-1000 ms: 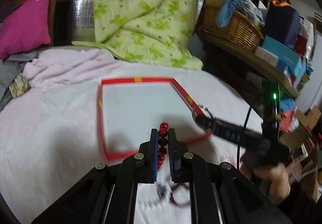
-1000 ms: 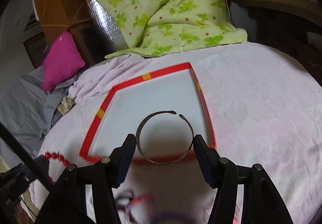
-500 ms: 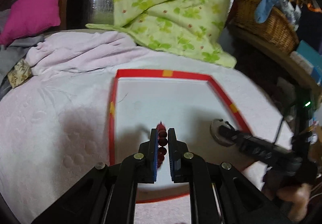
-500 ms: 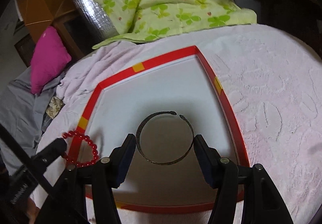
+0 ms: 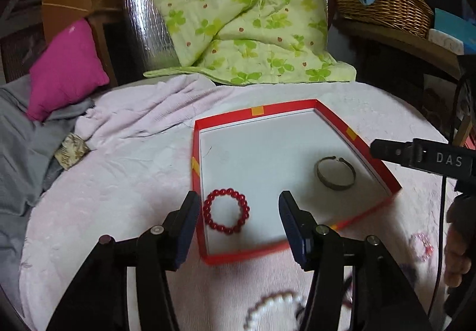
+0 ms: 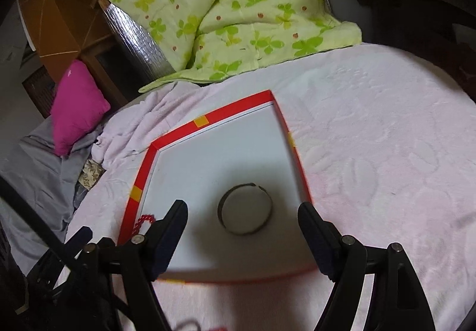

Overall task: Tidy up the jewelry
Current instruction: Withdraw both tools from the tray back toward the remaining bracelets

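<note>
The left gripper [image 5: 238,212] stood with its fingers [image 5: 187,221] apart, having just opened, and held nothing. The red bead bracelet [image 5: 226,211] lay flat on the white floor of the red-rimmed tray [image 5: 369,158], in the near left corner, directly between and just ahead of those fingers, touching neither. Being a ring, it had no long axis.

The right gripper [image 6: 242,229] also stood wide, its fingers [image 6: 315,229] having just spread further, and gripped nothing. The metal open bangle [image 6: 244,209] lay flat on the tray floor midway between the fingers and clear of both, its gap turned toward the far rim. In the left wrist view the bangle [image 5: 335,172] lay toward the right wall of the tray, well apart from the bead bracelet.

Both pieces appeared deposited. The next move probably depended on the loose pieces on the pink bedspread [image 5: 125,182], outside the tray on its near side: a white bead bracelet [image 5: 273,313] below the left gripper, and a pale pink beaded piece [image 5: 422,246], blurred, off the near right corner. The white one lay nearer the left hand; the pink one lay beside the person's hand [image 5: 456,259] carrying the right gripper. Each gripper would have to draw back from the tray before lowering.
</note>
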`<action>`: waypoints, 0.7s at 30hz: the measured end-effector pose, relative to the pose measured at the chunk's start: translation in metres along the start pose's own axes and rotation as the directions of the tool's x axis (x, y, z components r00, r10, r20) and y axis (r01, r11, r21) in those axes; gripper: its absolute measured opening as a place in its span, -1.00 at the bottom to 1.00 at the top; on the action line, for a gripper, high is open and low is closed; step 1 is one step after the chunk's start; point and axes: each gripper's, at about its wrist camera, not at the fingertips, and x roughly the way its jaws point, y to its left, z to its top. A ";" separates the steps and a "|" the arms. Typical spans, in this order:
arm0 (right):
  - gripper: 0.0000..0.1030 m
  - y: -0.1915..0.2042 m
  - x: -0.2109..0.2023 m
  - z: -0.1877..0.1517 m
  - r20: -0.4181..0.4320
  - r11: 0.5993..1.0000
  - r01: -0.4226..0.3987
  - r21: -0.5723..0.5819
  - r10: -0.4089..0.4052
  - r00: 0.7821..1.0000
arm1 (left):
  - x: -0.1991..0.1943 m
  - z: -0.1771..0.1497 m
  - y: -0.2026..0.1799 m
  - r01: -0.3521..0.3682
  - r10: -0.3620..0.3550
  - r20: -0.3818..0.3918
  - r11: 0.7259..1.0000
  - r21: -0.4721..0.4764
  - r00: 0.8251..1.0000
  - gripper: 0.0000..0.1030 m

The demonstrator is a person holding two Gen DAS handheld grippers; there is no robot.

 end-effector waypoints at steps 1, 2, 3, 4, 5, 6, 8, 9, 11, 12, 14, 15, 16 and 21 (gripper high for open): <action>0.55 0.000 -0.008 -0.003 -0.005 1.000 0.011 -0.011 -0.011 1.000 | -0.006 -0.002 -0.001 -0.003 0.003 0.003 1.000 0.004 1.000 0.10; 0.55 0.000 -0.014 -0.007 -0.008 1.000 0.016 -0.021 -0.016 1.000 | -0.013 -0.005 -0.002 -0.008 0.008 0.007 1.000 0.007 1.000 0.10; 0.55 -0.001 -0.022 -0.011 -0.010 0.999 0.014 -0.032 -0.014 1.000 | -0.019 -0.008 -0.004 -0.018 0.018 0.008 1.000 0.010 1.000 0.10; 0.55 -0.001 -0.030 -0.016 -0.015 0.999 0.014 -0.042 -0.015 1.000 | -0.022 -0.009 -0.005 -0.026 0.026 0.007 1.000 0.013 1.000 0.10; 0.55 -0.002 -0.037 -0.020 -0.020 0.999 0.020 -0.047 -0.021 1.000 | -0.026 -0.011 -0.006 -0.034 0.034 0.007 0.999 0.016 0.999 0.10; 0.55 -0.003 -0.042 -0.023 -0.023 0.999 0.020 -0.047 -0.021 1.000 | -0.031 -0.014 -0.007 -0.041 0.041 0.007 0.999 0.020 0.999 0.10; 0.55 -0.006 -0.056 -0.031 -0.031 0.999 0.011 -0.041 -0.012 0.999 | -0.037 -0.017 -0.009 -0.055 0.055 0.000 0.998 0.023 0.999 0.11; 0.55 -0.007 -0.060 -0.034 -0.034 0.999 0.010 -0.042 -0.011 0.999 | -0.040 -0.020 -0.009 -0.064 0.064 -0.003 0.998 0.024 0.998 0.11; 0.55 -0.008 -0.074 -0.044 -0.038 0.998 0.010 -0.054 -0.012 0.999 | -0.044 -0.024 -0.009 -0.089 0.089 -0.008 0.996 0.029 0.996 0.11; 0.55 -0.010 -0.080 -0.049 -0.039 0.998 0.011 -0.054 -0.013 0.999 | -0.045 -0.026 -0.009 -0.098 0.098 -0.011 0.995 0.033 0.995 0.11; 0.55 -0.014 -0.091 -0.059 -0.047 0.999 0.005 -0.047 -0.007 0.999 | -0.049 -0.032 -0.009 -0.104 0.105 -0.022 0.994 0.036 0.994 0.11; 0.55 -0.016 -0.096 -0.065 -0.051 0.999 -0.001 -0.040 -0.001 0.999 | -0.051 -0.035 -0.008 -0.104 0.105 -0.026 0.994 0.032 0.994 0.11; 0.55 -0.018 -0.101 -0.071 -0.054 0.999 -0.003 -0.034 0.002 0.999 | -0.053 -0.037 -0.008 -0.103 0.104 -0.031 0.994 0.030 0.994 0.11; 0.55 -0.020 -0.108 -0.086 -0.072 1.000 -0.003 -0.030 0.001 0.997 | -0.063 -0.042 -0.005 -0.095 0.096 -0.023 0.995 0.027 0.995 0.11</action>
